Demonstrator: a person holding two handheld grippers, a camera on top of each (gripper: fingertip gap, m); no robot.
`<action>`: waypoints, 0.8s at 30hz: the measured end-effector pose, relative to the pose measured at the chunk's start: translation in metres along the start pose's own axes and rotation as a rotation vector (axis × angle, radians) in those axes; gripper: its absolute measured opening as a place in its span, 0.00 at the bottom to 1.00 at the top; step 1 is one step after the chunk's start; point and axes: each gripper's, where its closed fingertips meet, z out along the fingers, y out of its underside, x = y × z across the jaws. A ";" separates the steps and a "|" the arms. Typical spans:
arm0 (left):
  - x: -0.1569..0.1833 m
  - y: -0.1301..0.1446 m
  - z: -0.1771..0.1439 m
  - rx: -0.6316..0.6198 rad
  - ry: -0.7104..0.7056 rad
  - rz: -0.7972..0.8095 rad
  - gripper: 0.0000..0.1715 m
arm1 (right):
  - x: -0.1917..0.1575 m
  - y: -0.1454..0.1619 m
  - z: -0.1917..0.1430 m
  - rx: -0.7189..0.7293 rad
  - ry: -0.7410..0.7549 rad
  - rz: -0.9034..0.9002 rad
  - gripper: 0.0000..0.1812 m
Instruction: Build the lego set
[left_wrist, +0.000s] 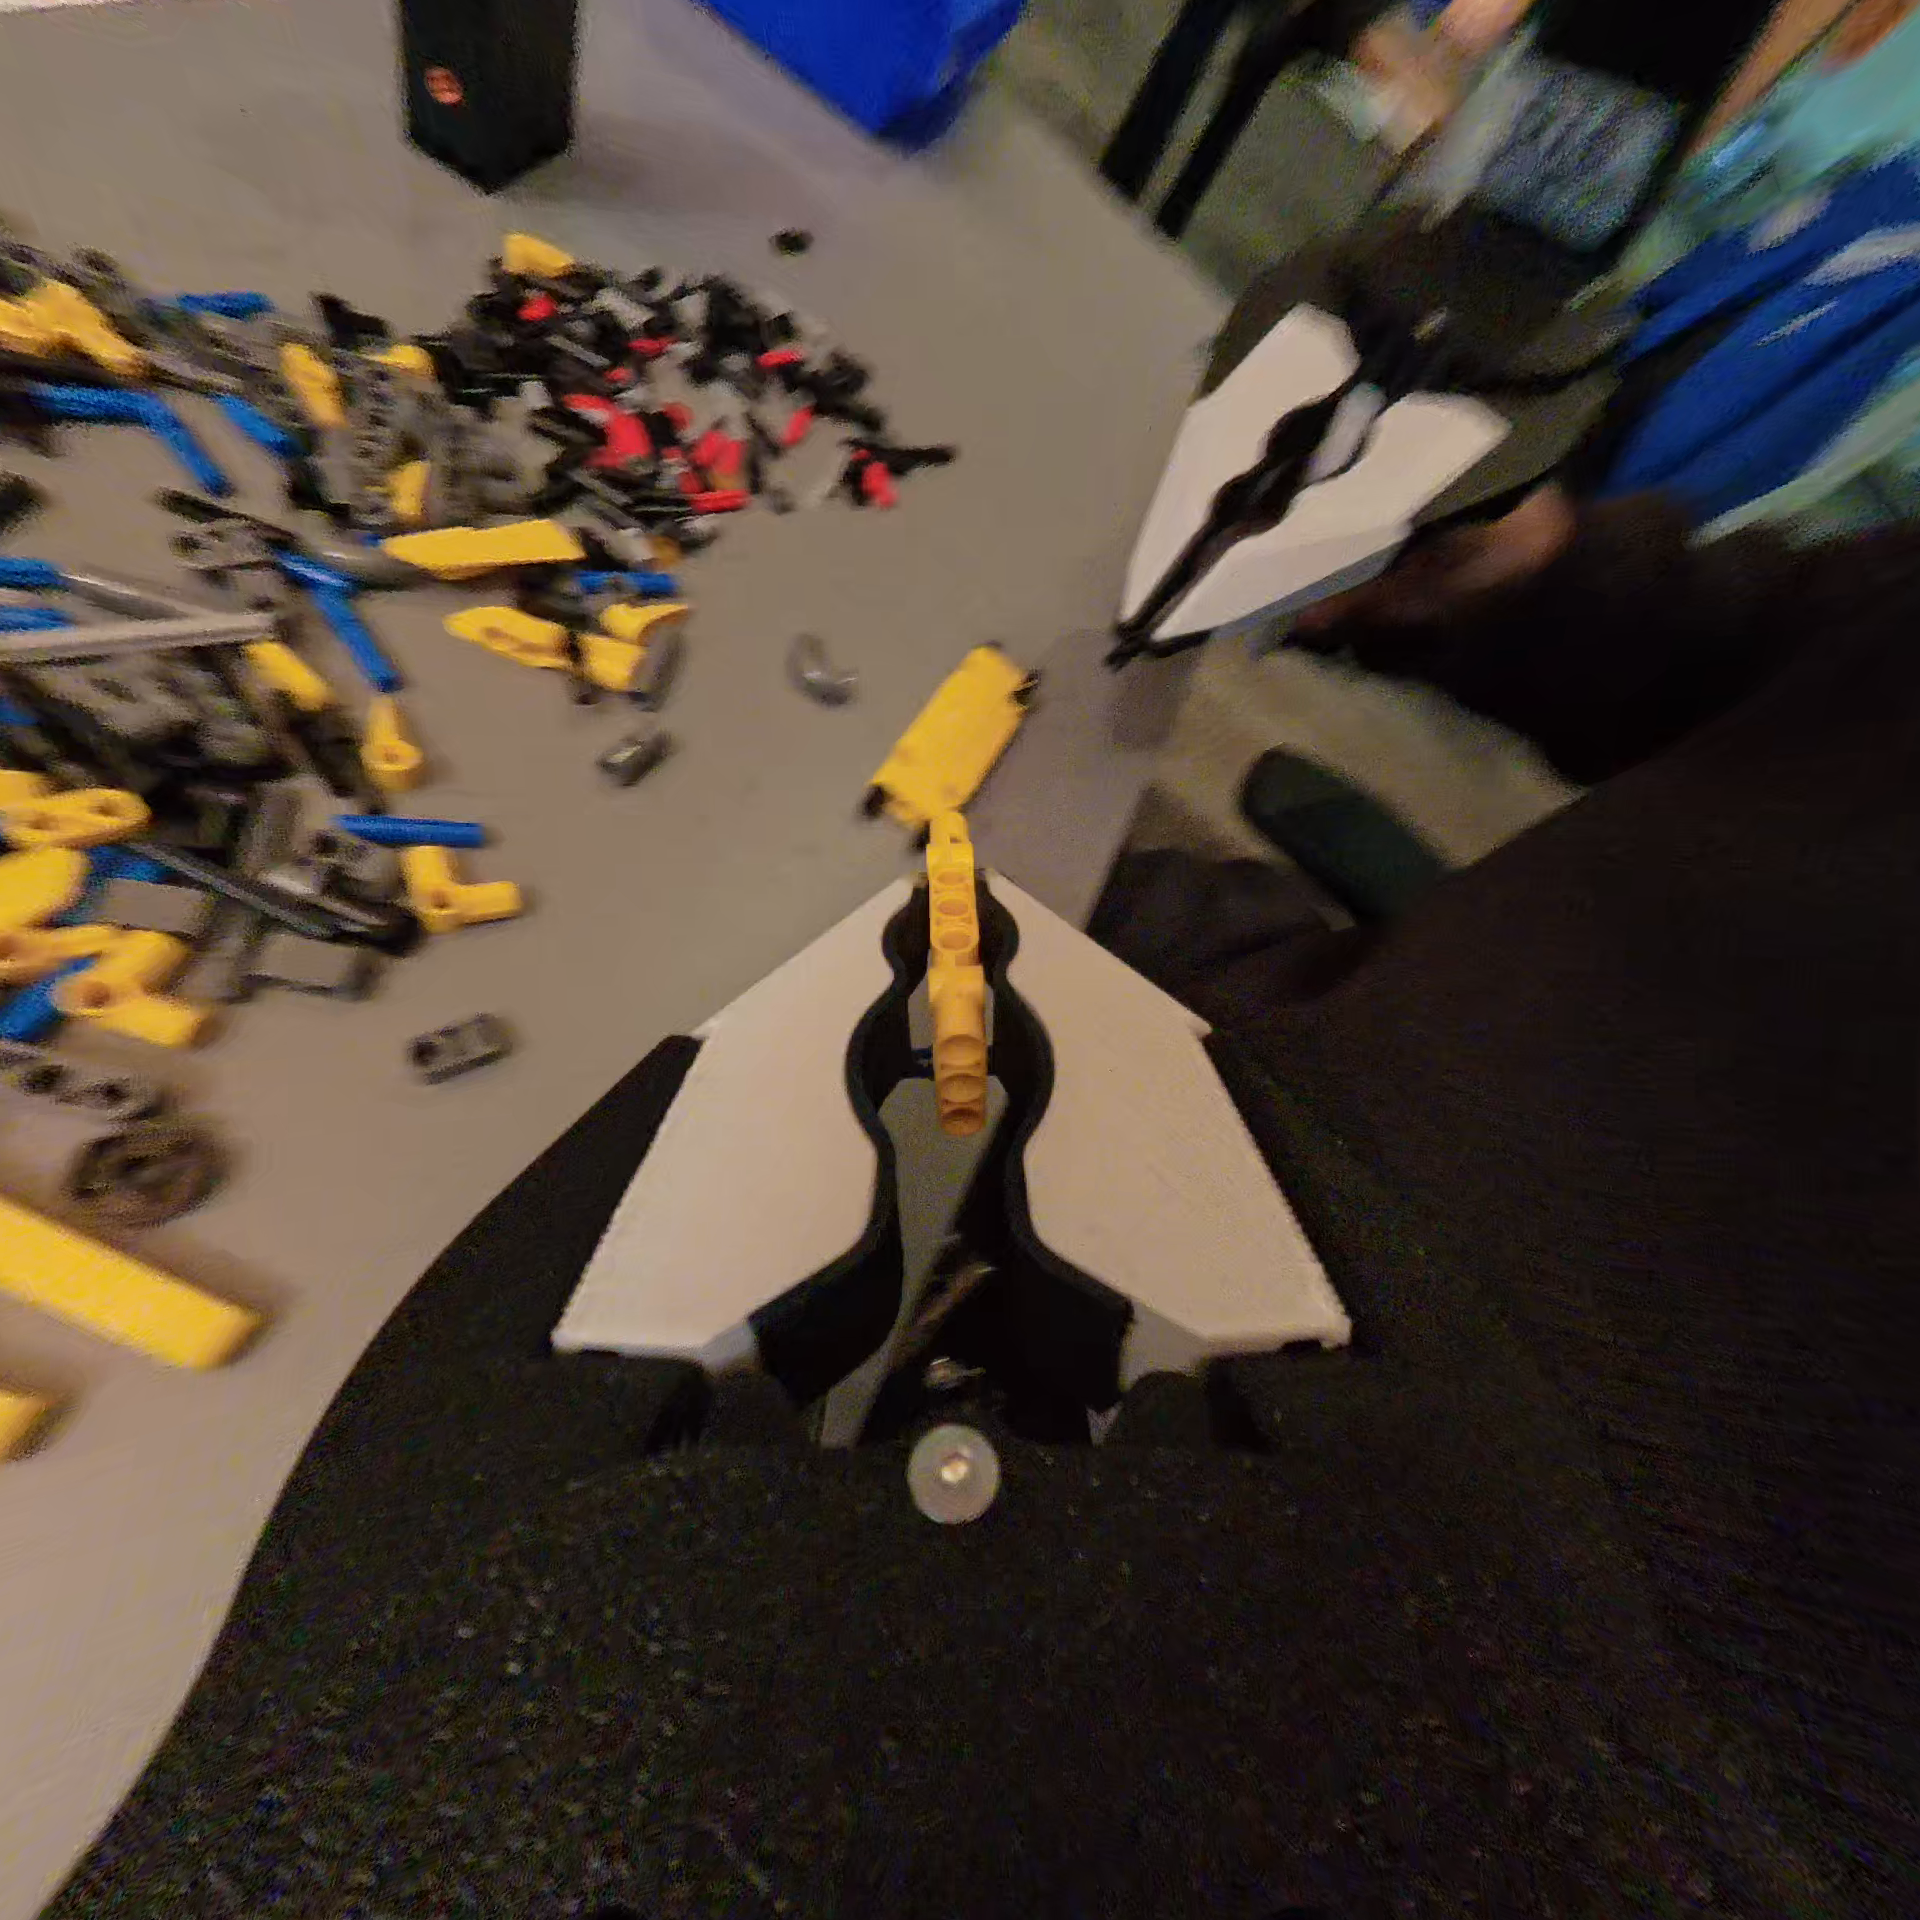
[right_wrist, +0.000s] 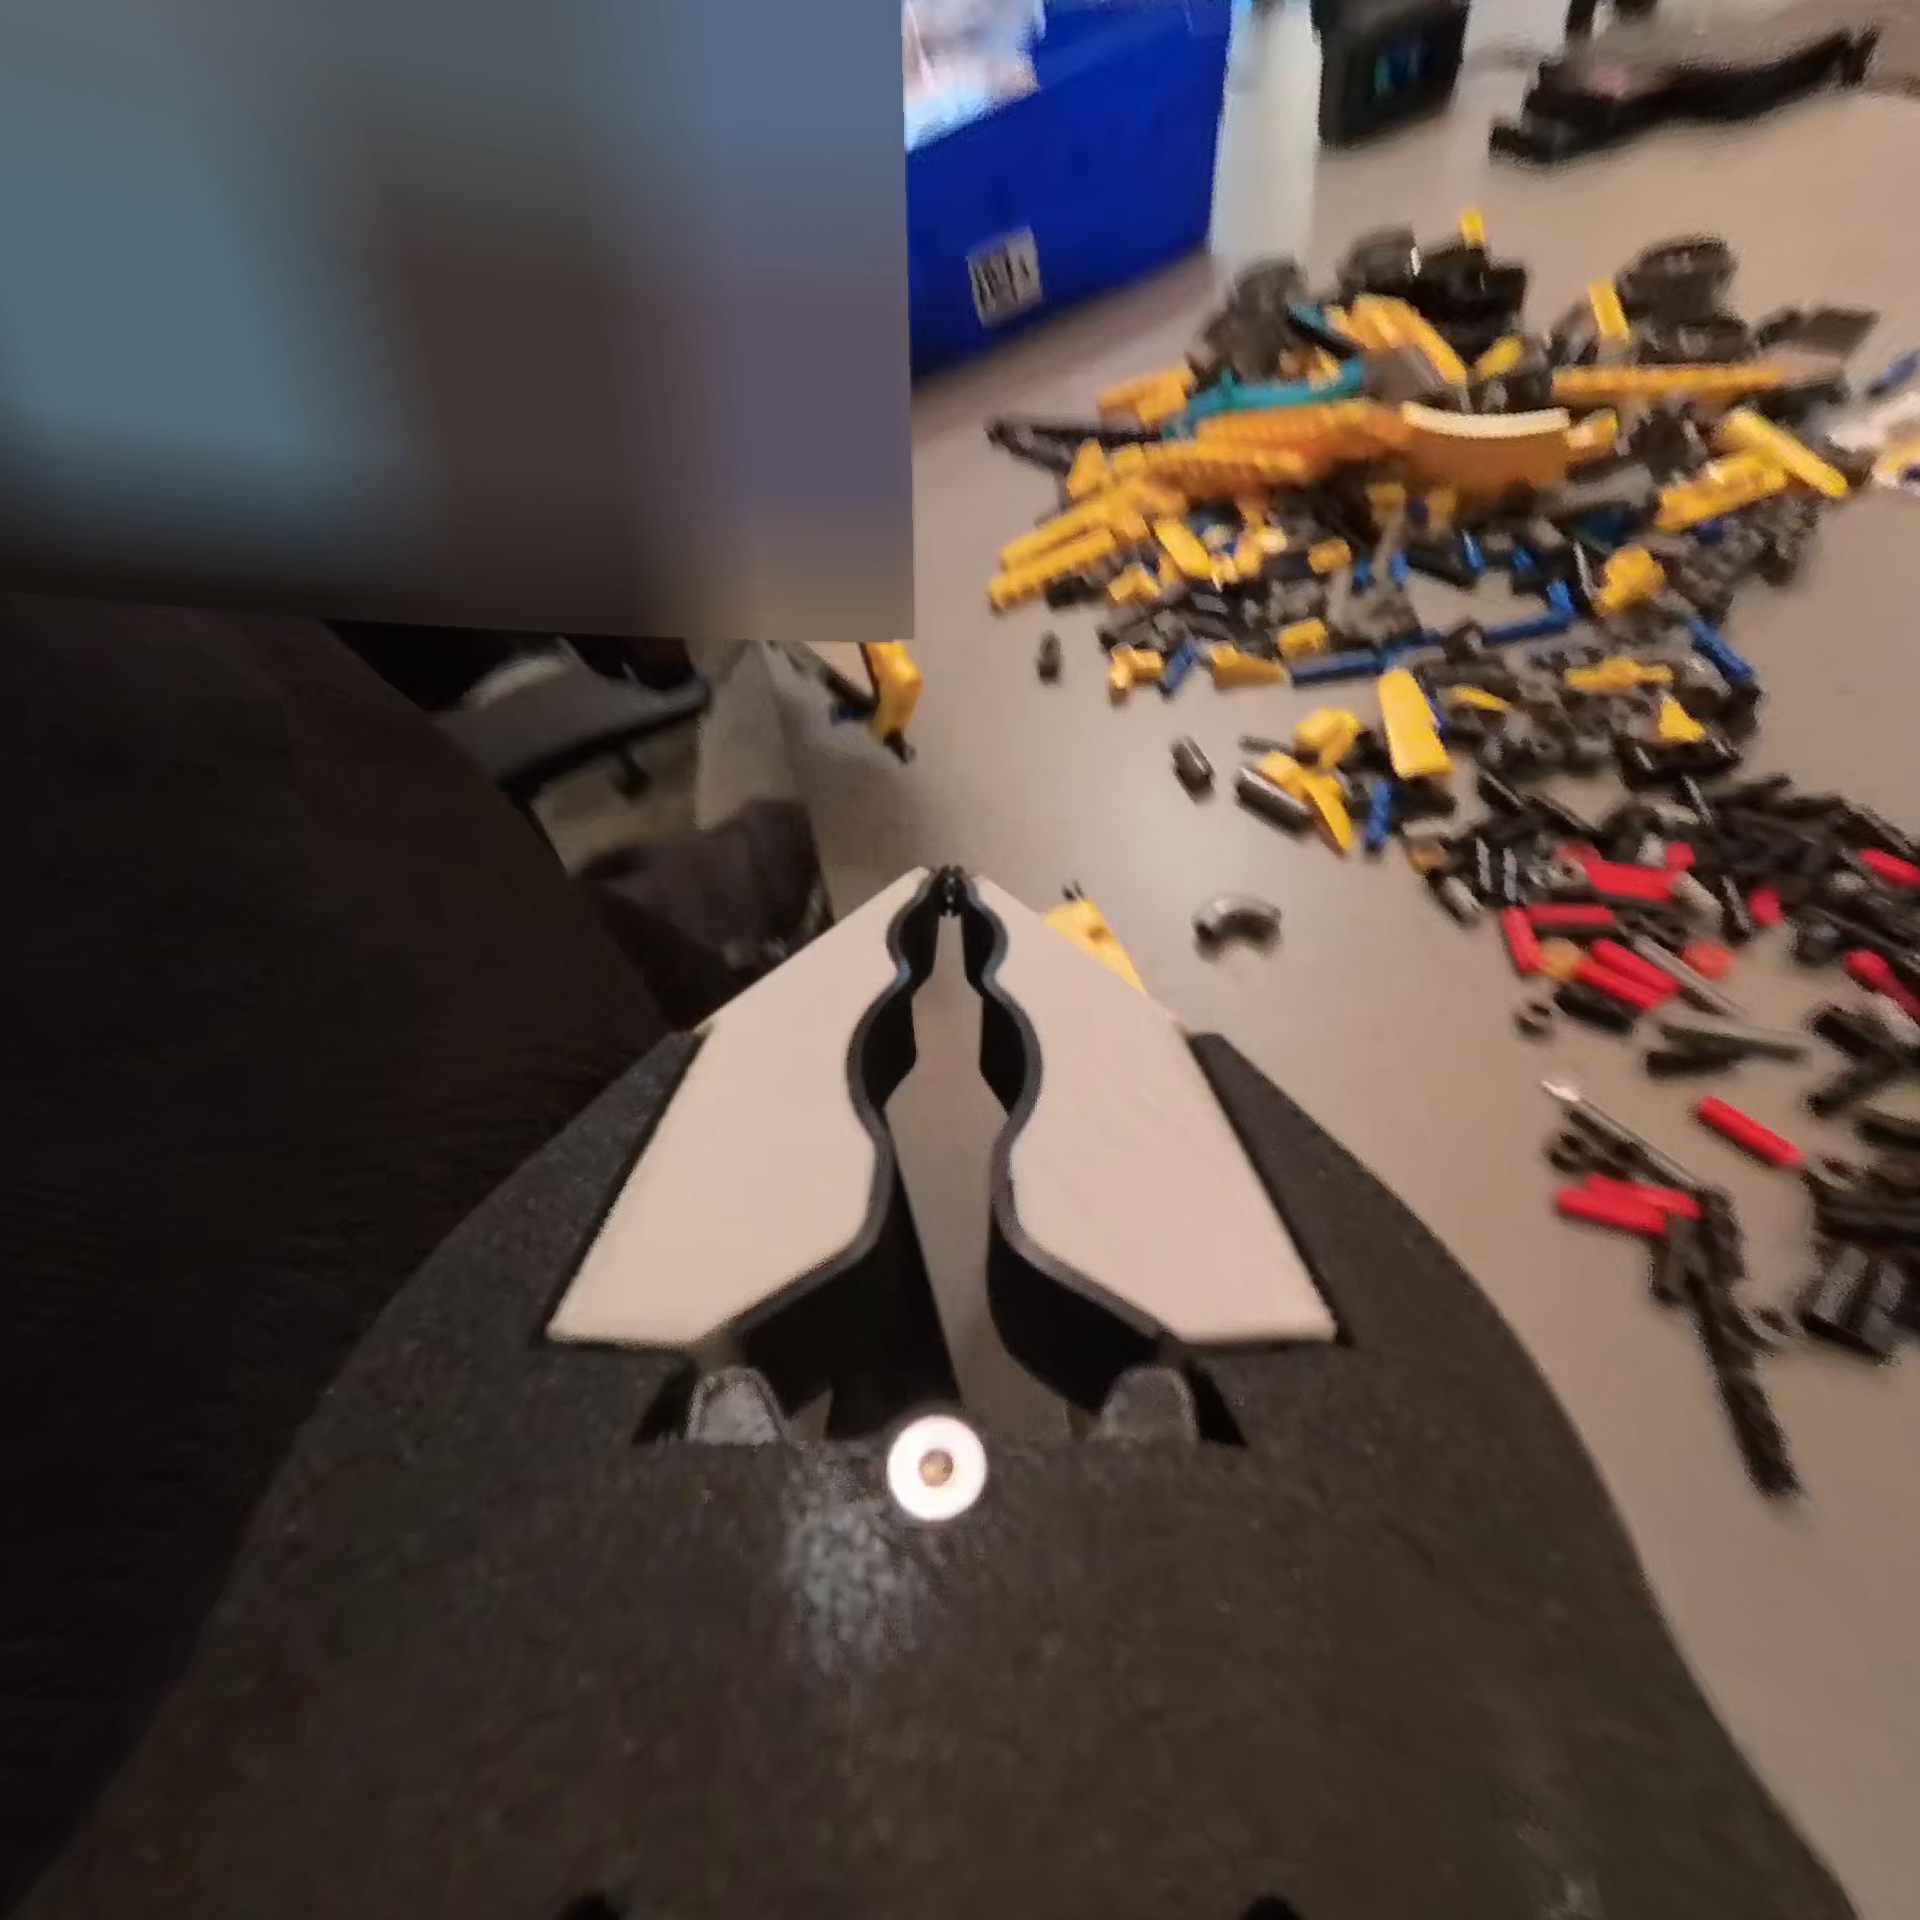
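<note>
My left gripper (left_wrist: 951, 885) is shut on a yellow beam with holes (left_wrist: 957, 997), which runs lengthwise between the fingers. The beam's far end meets a yellow panel piece (left_wrist: 951, 732) above the grey table's (left_wrist: 644, 935) right edge. My right gripper (right_wrist: 948, 881) is shut on a tiny black piece (right_wrist: 948, 896) at its very tips, held over the table edge. It also shows in the left wrist view (left_wrist: 1127, 642), up and to the right of the yellow panel, apart from it. A yellow piece (right_wrist: 1091, 935) lies just behind its right finger.
Loose building parts cover the table: a black and red heap (left_wrist: 675, 395), yellow and blue beams (left_wrist: 156, 644), and a big yellow-black pile (right_wrist: 1455, 488). A black box (left_wrist: 488, 83) and a blue bin (right_wrist: 1060, 156) stand at the back. A person's dark clothing (right_wrist: 260, 935) lies close by. Tip to tip, the grippers are about 8 centimetres apart.
</note>
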 end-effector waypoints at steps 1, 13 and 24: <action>-0.009 0.002 0.002 -0.028 -0.065 0.049 0.04 | 0.004 0.005 0.000 -0.055 0.023 -0.025 0.02; -0.007 -0.033 -0.026 0.337 0.107 -0.060 0.04 | 0.017 0.029 0.032 -0.624 0.040 -0.364 0.02; 0.003 -0.016 -0.068 0.491 0.255 -0.156 0.04 | 0.018 0.034 0.038 -0.835 0.034 -0.385 0.02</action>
